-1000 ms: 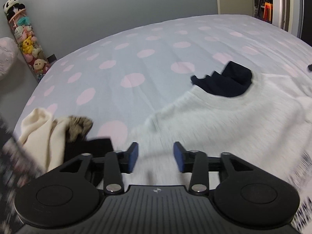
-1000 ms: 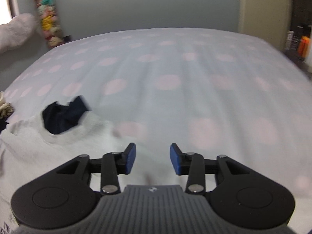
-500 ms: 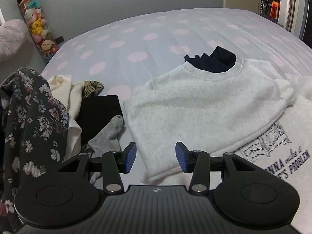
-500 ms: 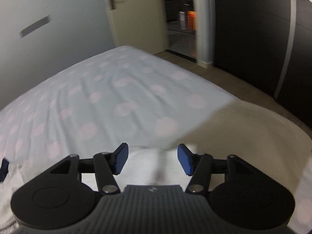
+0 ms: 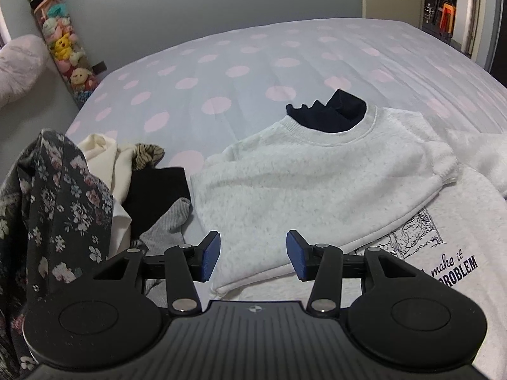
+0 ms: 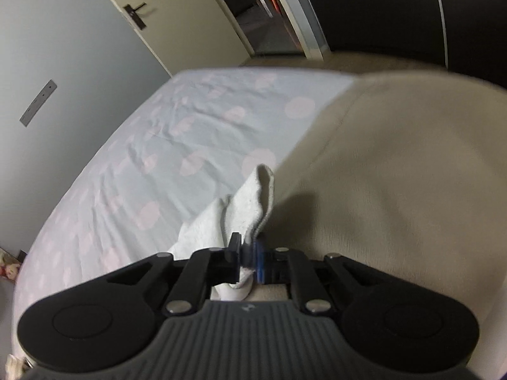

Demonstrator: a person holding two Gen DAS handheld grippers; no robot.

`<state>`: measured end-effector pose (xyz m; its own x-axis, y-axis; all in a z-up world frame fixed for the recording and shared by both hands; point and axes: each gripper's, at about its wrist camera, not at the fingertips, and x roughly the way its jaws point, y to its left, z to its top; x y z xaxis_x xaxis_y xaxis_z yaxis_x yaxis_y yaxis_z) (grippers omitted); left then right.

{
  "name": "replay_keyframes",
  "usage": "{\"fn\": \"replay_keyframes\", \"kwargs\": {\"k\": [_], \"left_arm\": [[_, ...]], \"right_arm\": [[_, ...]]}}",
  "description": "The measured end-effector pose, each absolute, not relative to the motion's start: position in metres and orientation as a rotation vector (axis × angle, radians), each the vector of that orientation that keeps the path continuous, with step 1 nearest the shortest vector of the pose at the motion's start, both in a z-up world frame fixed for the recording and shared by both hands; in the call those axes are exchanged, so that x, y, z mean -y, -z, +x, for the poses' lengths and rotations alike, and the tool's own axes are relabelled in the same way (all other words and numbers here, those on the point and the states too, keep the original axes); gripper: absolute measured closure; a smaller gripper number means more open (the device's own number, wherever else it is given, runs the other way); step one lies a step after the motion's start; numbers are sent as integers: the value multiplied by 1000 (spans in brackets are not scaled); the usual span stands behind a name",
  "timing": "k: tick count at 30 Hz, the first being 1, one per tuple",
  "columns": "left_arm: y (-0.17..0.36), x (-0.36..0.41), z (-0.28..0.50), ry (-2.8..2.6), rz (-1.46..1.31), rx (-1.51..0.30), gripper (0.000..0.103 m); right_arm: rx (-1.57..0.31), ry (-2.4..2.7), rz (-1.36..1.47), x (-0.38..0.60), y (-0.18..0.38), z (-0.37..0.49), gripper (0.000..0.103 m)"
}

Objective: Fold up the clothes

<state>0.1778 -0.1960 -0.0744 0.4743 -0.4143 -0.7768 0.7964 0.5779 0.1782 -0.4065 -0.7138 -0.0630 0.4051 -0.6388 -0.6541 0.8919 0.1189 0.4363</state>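
In the left wrist view a white fleecy sweatshirt [image 5: 317, 183] lies flat on the spotted bed sheet [image 5: 221, 63], with a navy garment [image 5: 332, 114] showing at its neckline. It overlaps a white cloth with a dark print [image 5: 443, 253] on the right. My left gripper [image 5: 253, 255] hovers open over the sweatshirt's near hem, nothing between its pads. In the right wrist view my right gripper [image 6: 248, 261] is closing, its pads pinching a fold of white fleecy cloth [image 6: 244, 209] that rises ahead of it.
A pile of clothes sits at the left: a dark floral garment [image 5: 54, 205], a cream one [image 5: 104, 155], a black one [image 5: 158, 190] and a grey sock [image 5: 168, 224]. A beige surface [image 6: 396, 190] borders the sheet on the right. A door [image 6: 104, 31] and dark doorway lie beyond.
The right gripper swung right across the bed, rolled, and went from open to pinching white cloth. The left gripper pulled back and up, bringing the clothes pile and the printed cloth into view.
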Motion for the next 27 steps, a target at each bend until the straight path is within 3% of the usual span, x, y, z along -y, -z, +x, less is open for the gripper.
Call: {"fn": "replay_keyframes", "kwargs": {"k": [8, 20, 27], "left_arm": [[72, 191, 184, 804, 546, -752, 59], [73, 157, 206, 801, 447, -773, 59], [80, 135, 221, 813, 403, -778, 59]], "right_arm": [[-231, 1082, 753, 709, -30, -366, 93], [-190, 706, 412, 610, -198, -161, 93], [-289, 527, 262, 532, -220, -34, 94]]}}
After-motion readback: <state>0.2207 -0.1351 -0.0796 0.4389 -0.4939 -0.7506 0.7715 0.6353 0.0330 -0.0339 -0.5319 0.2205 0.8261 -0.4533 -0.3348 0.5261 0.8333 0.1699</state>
